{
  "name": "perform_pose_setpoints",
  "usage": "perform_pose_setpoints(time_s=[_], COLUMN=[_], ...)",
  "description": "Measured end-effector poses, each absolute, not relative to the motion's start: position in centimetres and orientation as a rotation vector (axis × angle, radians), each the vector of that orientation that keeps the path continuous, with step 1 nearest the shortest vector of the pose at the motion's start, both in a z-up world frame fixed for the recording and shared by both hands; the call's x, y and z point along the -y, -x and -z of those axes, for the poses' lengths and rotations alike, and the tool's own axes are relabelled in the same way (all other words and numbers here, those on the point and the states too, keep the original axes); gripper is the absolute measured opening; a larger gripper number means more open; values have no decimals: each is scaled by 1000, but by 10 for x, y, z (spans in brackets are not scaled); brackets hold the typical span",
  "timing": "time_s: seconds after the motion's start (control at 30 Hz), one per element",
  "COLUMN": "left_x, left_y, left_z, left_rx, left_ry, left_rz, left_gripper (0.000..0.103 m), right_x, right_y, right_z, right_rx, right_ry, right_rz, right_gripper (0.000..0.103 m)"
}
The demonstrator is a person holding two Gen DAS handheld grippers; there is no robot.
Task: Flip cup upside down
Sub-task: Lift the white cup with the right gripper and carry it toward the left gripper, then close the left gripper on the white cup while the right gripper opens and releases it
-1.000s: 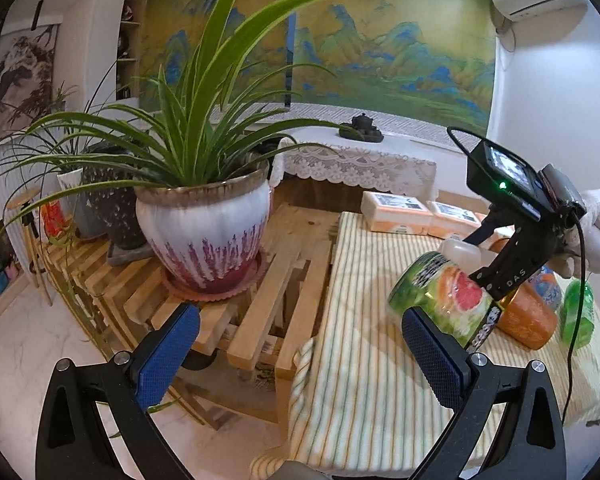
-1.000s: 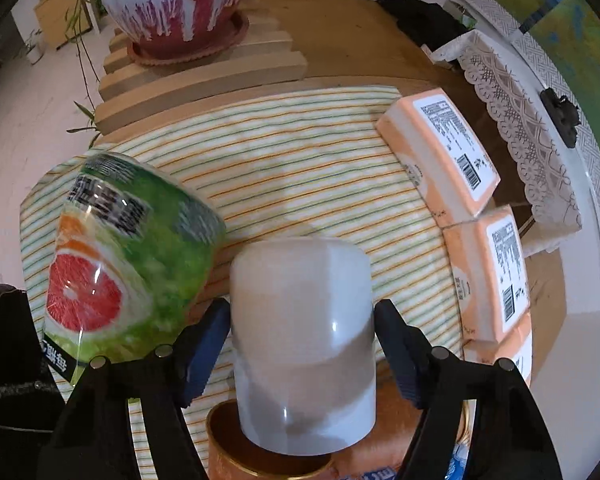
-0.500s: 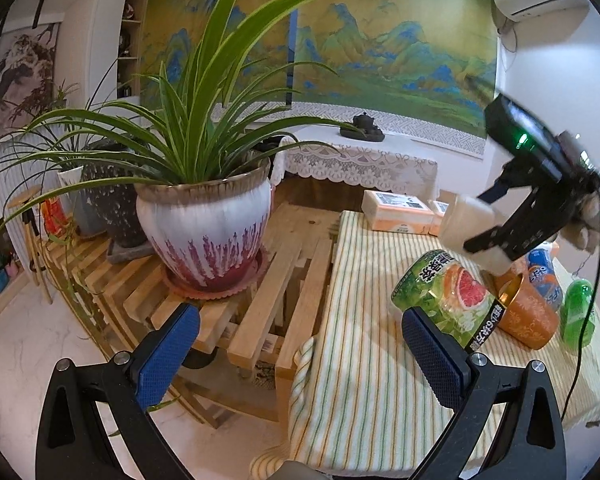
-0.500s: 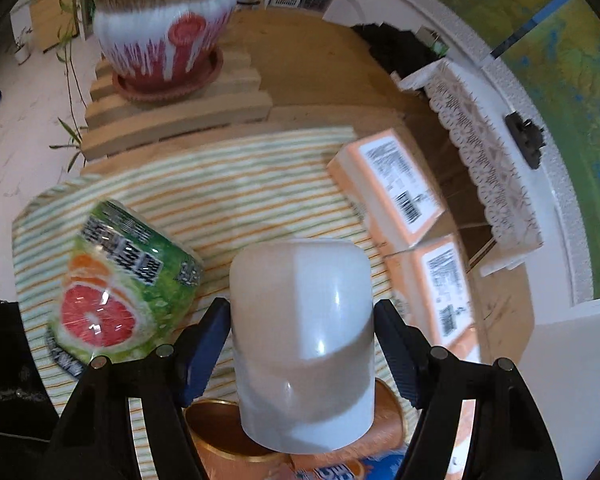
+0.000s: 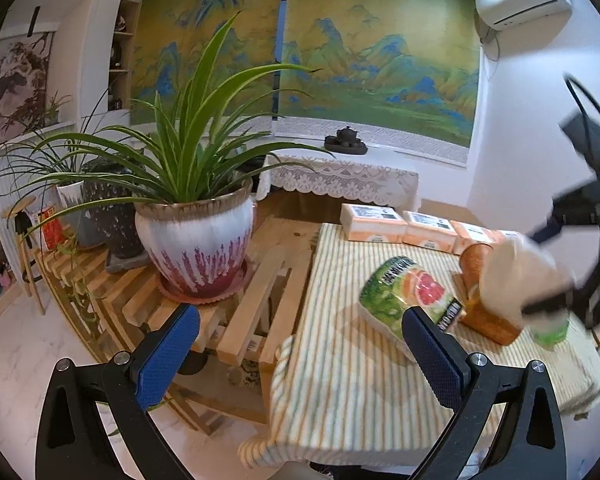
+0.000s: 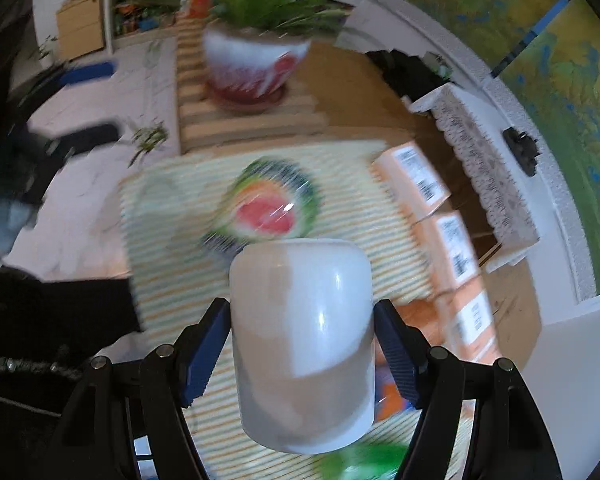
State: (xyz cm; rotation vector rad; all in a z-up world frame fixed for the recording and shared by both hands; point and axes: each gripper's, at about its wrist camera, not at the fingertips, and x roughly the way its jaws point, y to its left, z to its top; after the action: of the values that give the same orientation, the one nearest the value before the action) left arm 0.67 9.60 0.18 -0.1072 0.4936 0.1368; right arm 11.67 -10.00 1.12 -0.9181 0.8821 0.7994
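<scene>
Blurring the striped tablecloth (image 6: 384, 216), right gripper (image 6: 302, 344) clamps cup (image 6: 304, 344).

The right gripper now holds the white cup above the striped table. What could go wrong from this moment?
1. The white cup is glossy and held only at its sides by the right gripper; it might slip while turning.
2. The green grapefruit can, the orange container and a green bottle stand close beneath, so lowering could knock one over.
</scene>
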Motion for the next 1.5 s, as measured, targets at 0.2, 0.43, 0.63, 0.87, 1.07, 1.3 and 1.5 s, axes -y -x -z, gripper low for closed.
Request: perform_pose_setpoints(time_s=[0.2, 0.43, 0.63, 0.87, 1.07, 1.3, 1.5], left_x=[-80, -69, -68, -57, -46, -12, 7], left_y=[0, 4, 2, -3, -15, -31, -38], left_z=[2, 5, 7, 13, 21, 33, 30], left_rx=[-511, -521, -537, -596, -711, -822, -845], left_ry=[93, 85, 93, 111, 247, 408, 494], left_rz=[-104, -98, -96, -63, -3, 54, 53], left_gripper=[102, 102, 102, 102, 102, 102, 102], right_x=[112, 114, 112, 118, 141, 195, 250], right_y=[-88, -96, -98, -99, -86, -44, -11], right_z=[37, 69, 70, 55, 25, 8, 14], right_rx=[-958, -995, -984, -951, -870, -751, -680], right_ry=[931, 941, 917, 824, 710, 498, 201], right_rz=[-818, -788, -791, -808, -792, -648, -449], right_gripper=[69, 70, 70, 77, 77, 77, 77])
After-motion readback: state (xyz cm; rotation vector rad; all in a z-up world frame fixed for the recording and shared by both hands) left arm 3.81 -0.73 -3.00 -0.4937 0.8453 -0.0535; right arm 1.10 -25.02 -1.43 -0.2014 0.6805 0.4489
